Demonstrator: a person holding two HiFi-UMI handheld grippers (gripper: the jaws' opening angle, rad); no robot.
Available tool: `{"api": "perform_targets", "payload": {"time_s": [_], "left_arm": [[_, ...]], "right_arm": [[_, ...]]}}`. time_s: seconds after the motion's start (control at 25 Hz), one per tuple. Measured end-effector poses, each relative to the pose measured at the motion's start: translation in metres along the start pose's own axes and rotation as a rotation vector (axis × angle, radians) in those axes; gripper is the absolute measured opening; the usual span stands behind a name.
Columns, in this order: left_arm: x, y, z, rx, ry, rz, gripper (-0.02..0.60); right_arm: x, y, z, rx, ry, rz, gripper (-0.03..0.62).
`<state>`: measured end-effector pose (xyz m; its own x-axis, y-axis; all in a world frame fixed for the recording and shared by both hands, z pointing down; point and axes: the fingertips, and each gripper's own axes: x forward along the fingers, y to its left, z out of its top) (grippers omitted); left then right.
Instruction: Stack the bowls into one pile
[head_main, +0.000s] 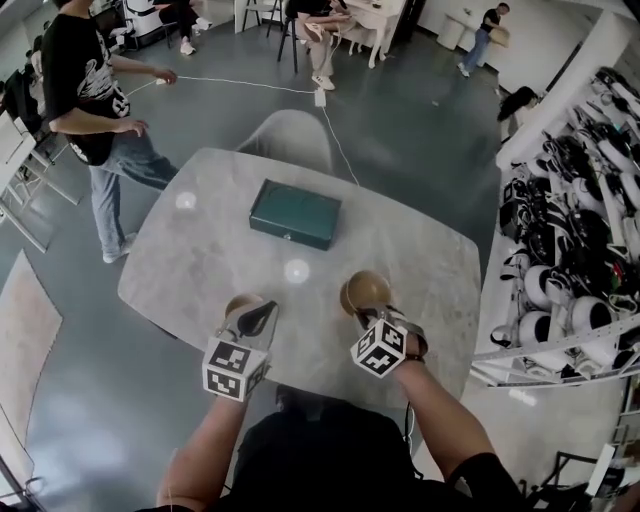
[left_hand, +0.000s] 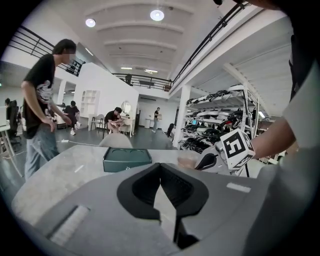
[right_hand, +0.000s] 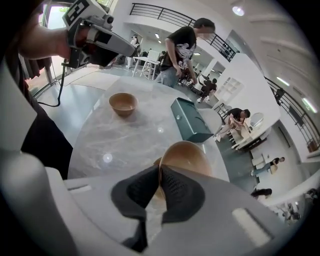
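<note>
Right claw (right_hand: 159, 172) grips 1 empty bowl (right_hand: 189, 154); other bowl (right_hand: 123, 103) empty.

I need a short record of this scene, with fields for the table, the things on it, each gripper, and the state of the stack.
table: pale, marbled top
box: green, near the table's middle
free bowl: brown, upright on the table, near the left gripper
held bowl: brown, gripped by its rim
left gripper: fingers shut, nothing between them
right gripper: fingers shut on the held bowl's rim
stack: not made yet; the two bowls are apart
</note>
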<state>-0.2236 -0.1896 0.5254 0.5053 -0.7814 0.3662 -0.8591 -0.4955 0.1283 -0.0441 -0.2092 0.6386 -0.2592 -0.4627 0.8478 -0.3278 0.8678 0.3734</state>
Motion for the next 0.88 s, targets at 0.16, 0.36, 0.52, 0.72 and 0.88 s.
{"api": "perform_targets", "payload": {"time_s": [0.16, 0.36, 0.52, 0.72, 0.88], "left_arm": [[-0.001, 0.006, -0.003, -0.013, -0.013, 0.018, 0.01], [-0.007, 0.008, -0.007, -0.036, -0.008, 0.041, 0.009], [-0.004, 0.011, -0.011, -0.048, -0.001, 0.061, 0.011], [0.0, 0.008, -0.015, -0.063, 0.012, 0.076, 0.011], [0.002, 0.006, -0.018, -0.081, 0.024, 0.09, 0.009]], "right_arm": [[0.019, 0.009, -0.005, -0.026, 0.031, 0.036, 0.017], [0.031, 0.014, -0.01, -0.046, 0.058, 0.062, 0.017], [0.042, 0.013, -0.015, -0.057, 0.069, 0.087, 0.017], [0.051, 0.015, -0.019, -0.058, 0.071, 0.137, 0.017], [0.055, 0.012, -0.021, -0.051, 0.076, 0.151, 0.017]]}}
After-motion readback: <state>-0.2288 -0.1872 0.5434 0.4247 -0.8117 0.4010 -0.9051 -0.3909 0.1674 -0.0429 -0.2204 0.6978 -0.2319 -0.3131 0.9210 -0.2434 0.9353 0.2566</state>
